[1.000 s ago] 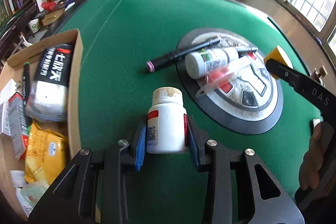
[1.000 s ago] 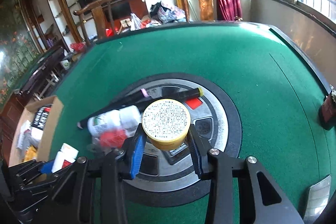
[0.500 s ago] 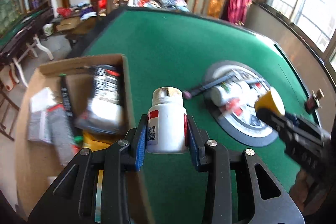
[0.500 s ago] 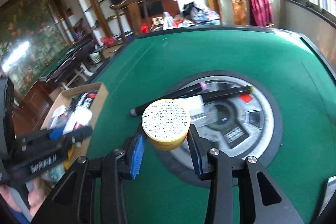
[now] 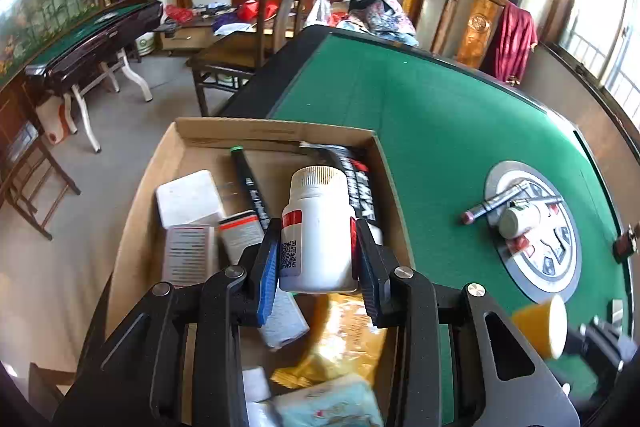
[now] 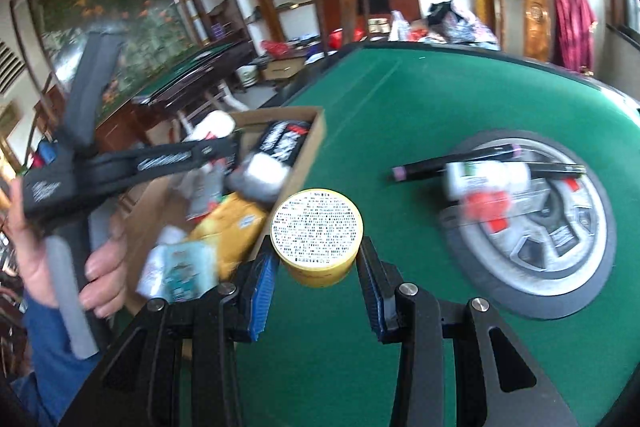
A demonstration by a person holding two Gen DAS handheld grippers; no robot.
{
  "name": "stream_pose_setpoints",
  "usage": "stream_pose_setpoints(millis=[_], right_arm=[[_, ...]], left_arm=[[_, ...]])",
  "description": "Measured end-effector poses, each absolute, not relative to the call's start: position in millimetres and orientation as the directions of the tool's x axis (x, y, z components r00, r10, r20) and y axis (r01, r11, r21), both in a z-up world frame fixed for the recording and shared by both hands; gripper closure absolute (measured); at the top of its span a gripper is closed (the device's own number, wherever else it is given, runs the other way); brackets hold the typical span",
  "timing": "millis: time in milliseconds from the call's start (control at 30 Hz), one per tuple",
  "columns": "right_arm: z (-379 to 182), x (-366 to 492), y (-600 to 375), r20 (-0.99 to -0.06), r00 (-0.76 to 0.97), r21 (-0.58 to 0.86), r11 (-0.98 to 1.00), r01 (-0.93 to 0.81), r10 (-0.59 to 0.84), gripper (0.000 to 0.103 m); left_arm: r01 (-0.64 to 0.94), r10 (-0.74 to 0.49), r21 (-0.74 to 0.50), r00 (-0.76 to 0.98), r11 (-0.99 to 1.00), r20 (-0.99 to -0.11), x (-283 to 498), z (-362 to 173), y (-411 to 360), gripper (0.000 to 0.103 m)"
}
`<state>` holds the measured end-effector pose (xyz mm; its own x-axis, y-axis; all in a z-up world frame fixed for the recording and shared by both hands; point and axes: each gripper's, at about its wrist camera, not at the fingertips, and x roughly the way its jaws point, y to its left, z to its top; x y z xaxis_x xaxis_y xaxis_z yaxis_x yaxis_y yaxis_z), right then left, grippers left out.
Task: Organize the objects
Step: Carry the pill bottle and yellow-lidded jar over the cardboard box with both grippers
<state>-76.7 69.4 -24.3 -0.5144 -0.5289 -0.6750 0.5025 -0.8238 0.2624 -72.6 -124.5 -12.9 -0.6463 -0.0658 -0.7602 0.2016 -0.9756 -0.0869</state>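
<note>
My left gripper [image 5: 316,267] is shut on a white pill bottle [image 5: 318,231] with a red label and ribbed cap, held above the open cardboard box [image 5: 276,133] at the table's left edge. My right gripper [image 6: 316,279] is shut on a round yellow tin [image 6: 317,235] with a printed white lid, held over the green felt just right of the box [image 6: 308,163]. The tin also shows low right in the left wrist view [image 5: 540,325]. The left gripper's body [image 6: 132,167] shows over the box in the right wrist view.
The box holds a black packet [image 5: 358,183], white boxes [image 5: 188,203], a yellow pouch [image 5: 344,347] and a black pen [image 5: 250,187]. On the table's round centre panel [image 5: 536,267] lie a marker [image 5: 494,203], a white bottle [image 5: 518,219] and a clear red-tipped item [image 6: 492,205].
Both grippers have moved left from the centre panel toward the box. The left one, with the pill bottle, now hangs over the box; the right one, with the tin, is beside it.
</note>
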Motion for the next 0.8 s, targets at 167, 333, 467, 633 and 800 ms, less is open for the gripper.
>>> stream_pose_setpoints(millis=[167,333,467,633,800], right_arm=[[-28,-61,41,-0.679,-0.478,0.268,-0.794,0.545,-0.557,0.064],[-33,-49,14,-0.686,-0.449,0.269,-0.773,0.575,-0.573,0.064],[-38,-42,-5,-0.691,-0.448,0.249,-0.768,0.59,-0.568,0.064],[-43,-35,-23,-0.697,-0.458,0.209,-0.767,0.606,-0.552,0.064],[-47,-37,-37,-0.701,-0.468,0.177,-0.767,0.617,-0.538,0.064]], left_arm=[[0.223,-0.088,-0.078,-0.65,-0.972,-0.754,-68,-12,-135,0.069],[0.24,-0.109,-0.069,-0.656,-0.968,-0.747,-65,-10,-144,0.069],[0.253,-0.141,-0.048,-0.674,-0.966,-0.725,-59,-5,-149,0.069],[0.29,-0.196,-0.021,-0.698,-0.957,-0.689,-43,-2,-159,0.069],[0.339,-0.237,-0.024,-0.706,-0.94,-0.667,-18,-5,-176,0.069]])
